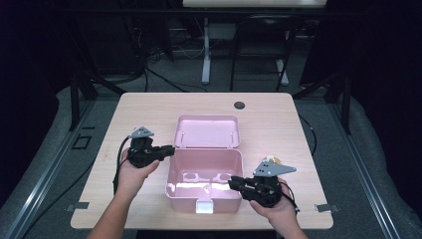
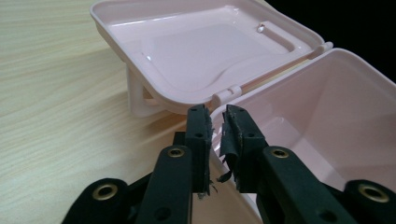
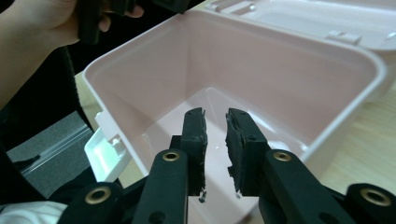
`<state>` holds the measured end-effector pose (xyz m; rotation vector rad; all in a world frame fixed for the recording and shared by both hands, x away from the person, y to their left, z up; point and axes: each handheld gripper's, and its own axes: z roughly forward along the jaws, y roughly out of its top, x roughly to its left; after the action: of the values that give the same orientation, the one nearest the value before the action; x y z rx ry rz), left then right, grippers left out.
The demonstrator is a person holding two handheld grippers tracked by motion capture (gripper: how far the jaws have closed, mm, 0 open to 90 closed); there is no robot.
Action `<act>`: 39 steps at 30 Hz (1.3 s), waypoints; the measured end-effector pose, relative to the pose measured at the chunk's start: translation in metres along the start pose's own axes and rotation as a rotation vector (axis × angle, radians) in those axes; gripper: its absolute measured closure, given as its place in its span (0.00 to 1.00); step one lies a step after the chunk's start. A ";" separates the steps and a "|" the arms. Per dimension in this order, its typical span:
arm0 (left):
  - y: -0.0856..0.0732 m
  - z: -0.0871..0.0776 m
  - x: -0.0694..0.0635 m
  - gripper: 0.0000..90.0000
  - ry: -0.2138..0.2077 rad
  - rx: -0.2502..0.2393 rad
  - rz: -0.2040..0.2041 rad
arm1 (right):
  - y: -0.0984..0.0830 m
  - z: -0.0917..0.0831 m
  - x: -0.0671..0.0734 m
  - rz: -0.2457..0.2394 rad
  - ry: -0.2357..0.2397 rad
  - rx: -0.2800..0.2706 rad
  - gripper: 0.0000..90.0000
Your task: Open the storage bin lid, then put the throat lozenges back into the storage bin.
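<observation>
- A pink plastic box (image 1: pixel 204 179) is sitting near the middle of the wooden surface (image 1: pixel 278 124), closer to the near edge than to the far edge.
- Its hinged lid (image 1: pixel 207 131) is lying fully open behind the body, inner face up, towards the far edge.
- The body is showing rounded corners, a glossy interior and moulded ridges on the floor; a pale latch tab (image 1: pixel 204 206) is projecting from the front wall.
- The left gripper (image 1: pixel 169 149) is resting at the box's left rear corner, by the hinge. Its jaws are standing slightly parted, with the box rim (image 2: pixel 219 112) running between the tips; no pad is pressing on it.
- The right gripper (image 1: pixel 233 183) is pointing over the box's right wall into the interior. Its jaws are standing slightly parted, holding nothing.
</observation>
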<state>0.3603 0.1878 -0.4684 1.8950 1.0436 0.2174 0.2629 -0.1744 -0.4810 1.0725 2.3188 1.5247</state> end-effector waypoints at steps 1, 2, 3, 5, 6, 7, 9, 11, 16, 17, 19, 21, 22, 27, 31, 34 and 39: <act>0.001 -0.003 0.000 0.84 -0.002 -0.001 0.007 | 0.002 -0.003 -0.002 0.001 -0.005 -0.009 0.84; 0.001 -0.005 -0.001 0.82 0.000 -0.002 0.009 | 0.004 -0.005 -0.004 0.003 -0.009 -0.014 0.82; 0.001 -0.007 -0.002 0.80 -0.005 -0.008 0.014 | 0.007 -0.008 -0.005 0.005 -0.012 -0.016 0.81; 0.000 -0.010 -0.004 0.77 -0.010 0.001 0.022 | 0.012 -0.013 -0.009 0.004 -0.029 -0.030 0.80; 0.000 -0.012 -0.005 0.75 -0.011 0.005 0.032 | 0.014 -0.015 -0.011 0.008 -0.034 -0.034 0.78; 0.000 -0.013 -0.005 0.72 -0.009 0.006 0.041 | 0.016 -0.017 -0.013 0.010 -0.040 -0.038 0.77; -0.001 -0.016 -0.006 0.68 -0.005 0.011 0.063 | 0.018 -0.019 -0.017 0.007 -0.054 -0.021 0.72; -0.002 -0.019 -0.006 0.64 -0.007 0.026 0.091 | 0.020 -0.020 -0.020 -0.011 -0.071 0.003 0.68; -0.003 -0.025 -0.003 0.56 -0.013 0.035 0.121 | 0.023 -0.022 -0.028 -0.031 -0.120 0.025 0.62; -0.003 -0.027 -0.002 0.56 -0.011 0.040 0.125 | 0.023 -0.023 -0.030 -0.025 -0.125 0.022 0.62; -0.003 -0.030 0.000 0.54 -0.007 0.032 0.130 | 0.024 -0.024 -0.034 -0.009 -0.132 0.025 0.60; -0.003 -0.031 0.002 0.51 -0.015 0.008 0.111 | 0.025 -0.024 -0.038 -0.002 -0.140 0.035 0.57; -0.003 -0.032 0.002 0.49 -0.020 0.004 0.096 | 0.025 -0.024 -0.040 -0.005 -0.149 0.042 0.56; -0.005 -0.032 0.002 0.47 -0.002 0.019 0.128 | 0.026 -0.020 -0.049 -0.025 -0.179 0.072 0.52; -0.004 -0.033 0.000 0.47 0.031 0.058 0.129 | 0.029 -0.022 -0.057 -0.008 -0.200 0.084 0.50; -0.003 -0.035 -0.001 0.46 0.035 0.079 0.127 | 0.032 -0.023 -0.064 0.003 -0.209 0.104 0.48; -0.002 -0.038 -0.002 0.42 0.022 0.067 0.117 | 0.036 -0.023 -0.074 0.038 -0.239 0.156 0.42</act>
<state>0.3378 0.2106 -0.4483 2.0200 0.9661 0.2737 0.3219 -0.2310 -0.4568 1.2664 2.2907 1.1690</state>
